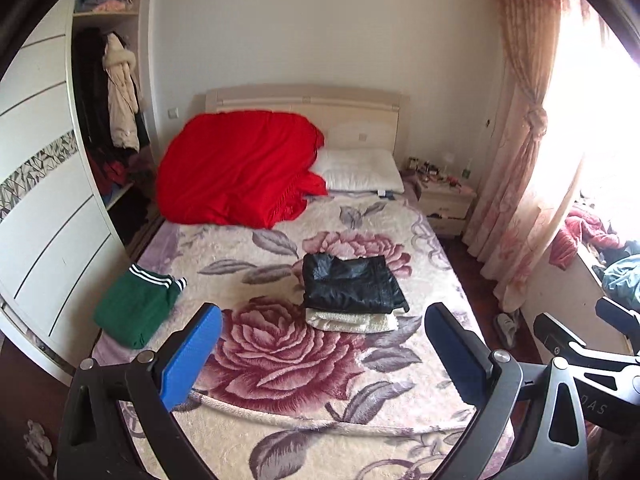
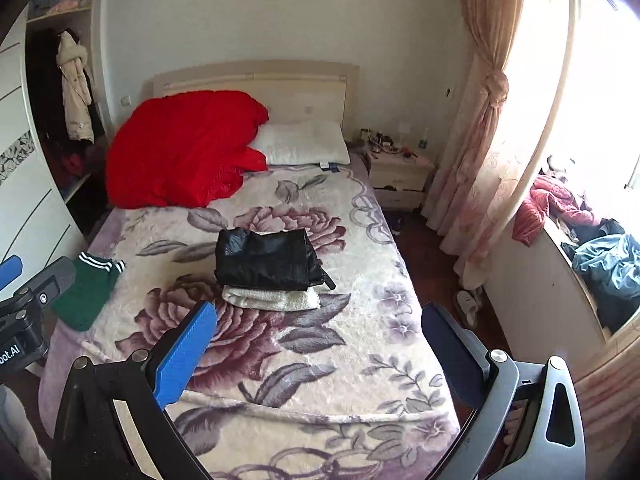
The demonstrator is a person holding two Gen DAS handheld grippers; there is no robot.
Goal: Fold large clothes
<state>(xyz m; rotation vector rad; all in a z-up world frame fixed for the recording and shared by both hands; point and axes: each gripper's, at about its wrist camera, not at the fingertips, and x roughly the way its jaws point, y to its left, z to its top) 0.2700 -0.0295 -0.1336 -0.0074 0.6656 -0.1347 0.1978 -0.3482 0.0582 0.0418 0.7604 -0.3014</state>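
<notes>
Floral bedspread covers the bed. At its centre lies a folded black garment, stacked on a folded cream item, possibly a towel. Folded green garment sits near the left edge. Left gripper and right gripper hover above, fingers spread, empty.

The left gripper has its jaws spread wide and nothing between the blue pads — the right gripper is the same, wide apart and empty, side by side with it.
</notes>
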